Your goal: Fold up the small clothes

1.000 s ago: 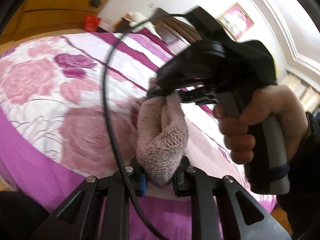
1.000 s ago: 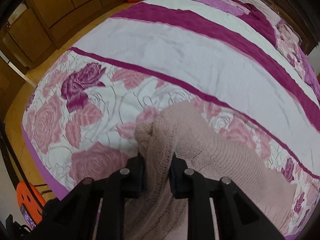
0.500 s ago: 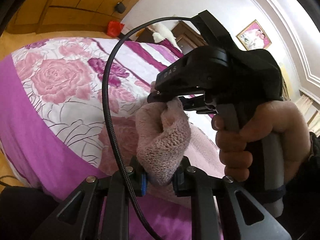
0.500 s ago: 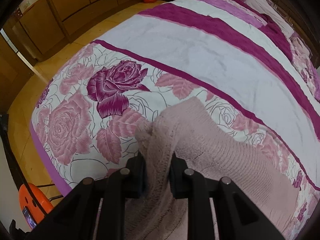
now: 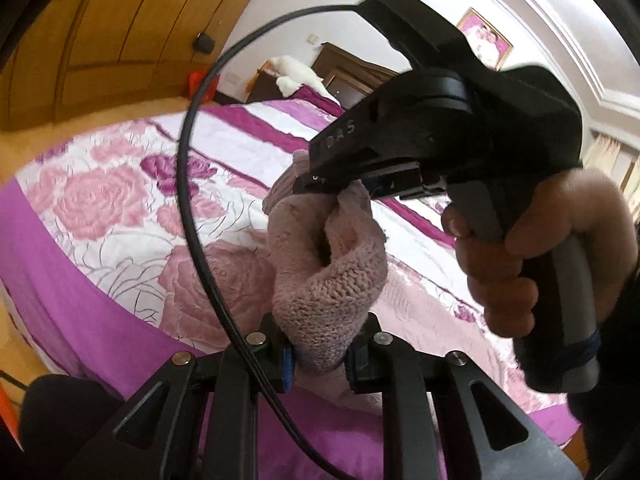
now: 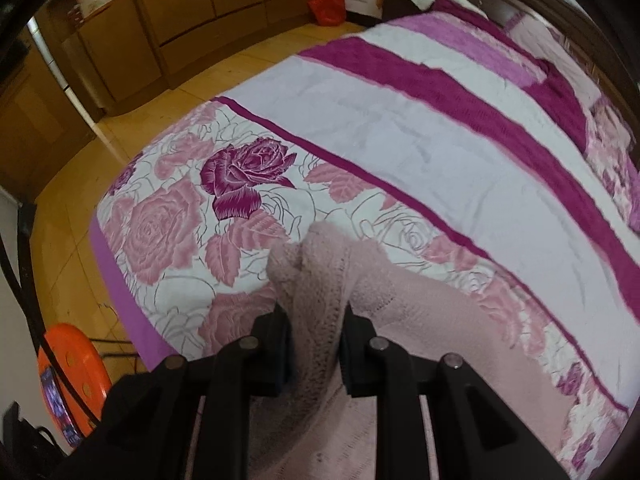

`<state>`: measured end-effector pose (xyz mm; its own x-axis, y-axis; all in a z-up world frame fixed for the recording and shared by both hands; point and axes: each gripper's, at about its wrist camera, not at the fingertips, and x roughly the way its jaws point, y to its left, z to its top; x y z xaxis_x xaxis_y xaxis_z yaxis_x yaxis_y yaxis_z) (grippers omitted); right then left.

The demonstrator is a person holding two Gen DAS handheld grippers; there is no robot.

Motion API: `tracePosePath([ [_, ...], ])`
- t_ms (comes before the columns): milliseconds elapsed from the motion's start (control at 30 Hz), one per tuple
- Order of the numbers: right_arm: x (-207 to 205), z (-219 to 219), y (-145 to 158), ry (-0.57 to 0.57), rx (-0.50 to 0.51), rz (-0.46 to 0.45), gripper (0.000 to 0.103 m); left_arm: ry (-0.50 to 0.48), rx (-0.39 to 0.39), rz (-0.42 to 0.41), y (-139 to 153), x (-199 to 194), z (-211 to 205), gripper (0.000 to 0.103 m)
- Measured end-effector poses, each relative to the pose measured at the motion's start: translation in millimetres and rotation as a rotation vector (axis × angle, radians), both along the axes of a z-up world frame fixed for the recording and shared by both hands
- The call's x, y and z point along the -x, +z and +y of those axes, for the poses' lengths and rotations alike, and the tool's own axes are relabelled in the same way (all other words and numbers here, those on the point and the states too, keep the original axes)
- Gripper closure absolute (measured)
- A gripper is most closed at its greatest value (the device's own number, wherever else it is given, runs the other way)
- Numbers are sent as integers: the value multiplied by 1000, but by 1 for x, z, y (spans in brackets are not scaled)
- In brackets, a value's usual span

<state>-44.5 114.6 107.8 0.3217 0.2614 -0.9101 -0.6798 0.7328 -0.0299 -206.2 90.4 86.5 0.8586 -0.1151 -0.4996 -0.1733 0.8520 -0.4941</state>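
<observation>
A pale pink knitted garment point(image 5: 328, 280) is bunched between both grippers above a bed. In the left wrist view my left gripper point(image 5: 320, 354) is shut on one fold of it. Just beyond, the right gripper point(image 5: 340, 190), held in a person's hand point(image 5: 540, 256), pinches the upper part of the same bunch. In the right wrist view my right gripper point(image 6: 314, 320) is shut on the pink knit point(image 6: 316, 276), whose remaining cloth spreads down to the right over the bedspread point(image 6: 400, 128).
The bed has a rose-patterned cover with purple and white stripes. Wooden wardrobes point(image 6: 208, 4) and tiled floor point(image 6: 72, 216) lie to its left. An orange stool point(image 6: 68, 364) stands by the bed's near corner. A black cable point(image 5: 188, 184) loops across the left wrist view.
Both grippers have risen together with the pink knit still clamped. More of the bed, floor and wardrobes shows beneath them. Neither grip has changed.
</observation>
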Motion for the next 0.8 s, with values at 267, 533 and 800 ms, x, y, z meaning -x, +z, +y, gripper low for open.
tracePosePath([
  [267, 18, -24, 21, 61, 5, -72, 82, -59, -136, -2, 17, 1, -46, 103],
  [533, 30, -53, 31, 103, -2, -129, 82, -94, -166, 12, 24, -5, -65, 103],
  [800, 30, -91, 39, 90, -23, -154, 82, -142, -240, 14, 29, -9, -95, 103],
])
